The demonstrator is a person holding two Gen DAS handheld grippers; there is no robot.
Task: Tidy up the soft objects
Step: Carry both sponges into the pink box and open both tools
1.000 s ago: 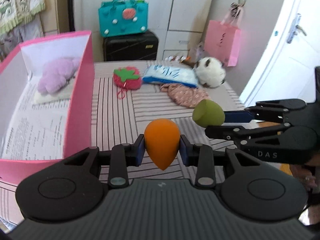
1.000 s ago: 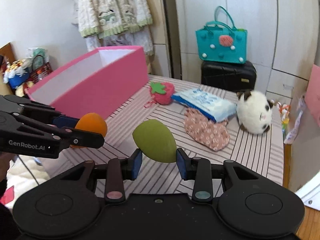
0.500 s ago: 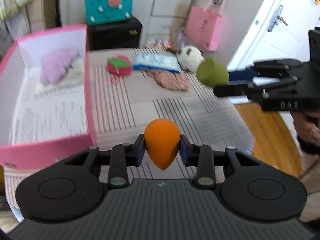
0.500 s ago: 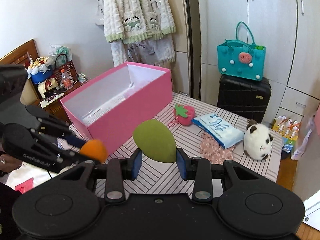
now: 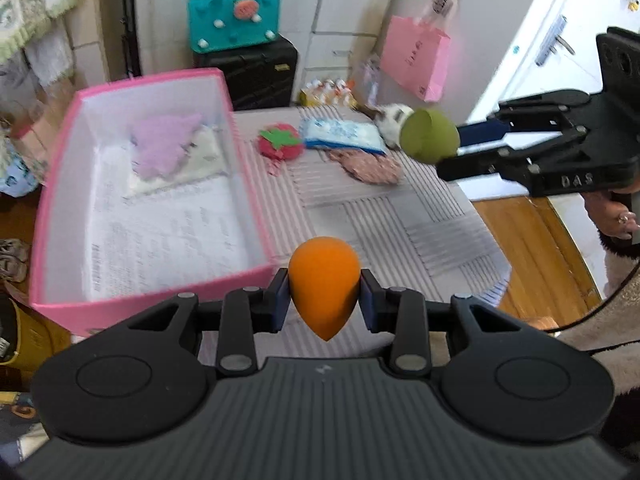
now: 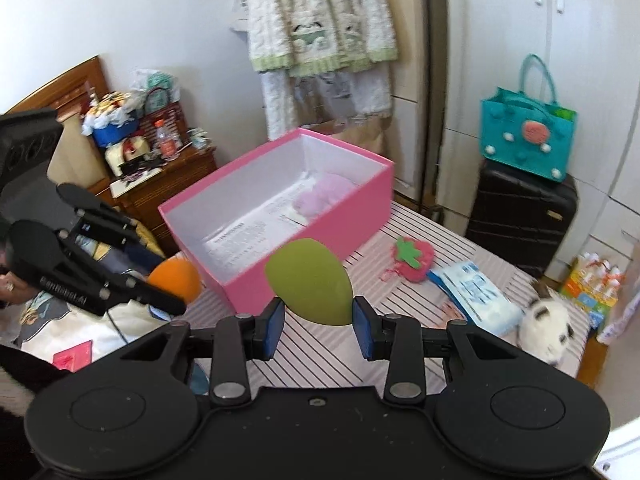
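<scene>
Two egg-shaped makeup sponges are held above a striped grey-and-white tablecloth, with the open pink cardboard box as the landmark for the rest. Behind the box stand a black hard-shell suitcase and, on top of it, a teal felt tote bag; a pink paper gift bag hangs further right of these. Inside the box, at its far end, a lilac plush toy lies on a folded white cloth, over printed white paper lining the floor. On the cloth to the right of the box lie, nearest first, a red knitted strawberry pouch, a blue-and-white plastic pack, a pink floral fabric piece and a white-and-black plush animal. The left gripper has its jaws clamped on the orange teardrop sponge, just off the box's near right corner. The right gripper has its jaws closed on the olive-green teardrop sponge, well right of the box, above the plush animal.
</scene>
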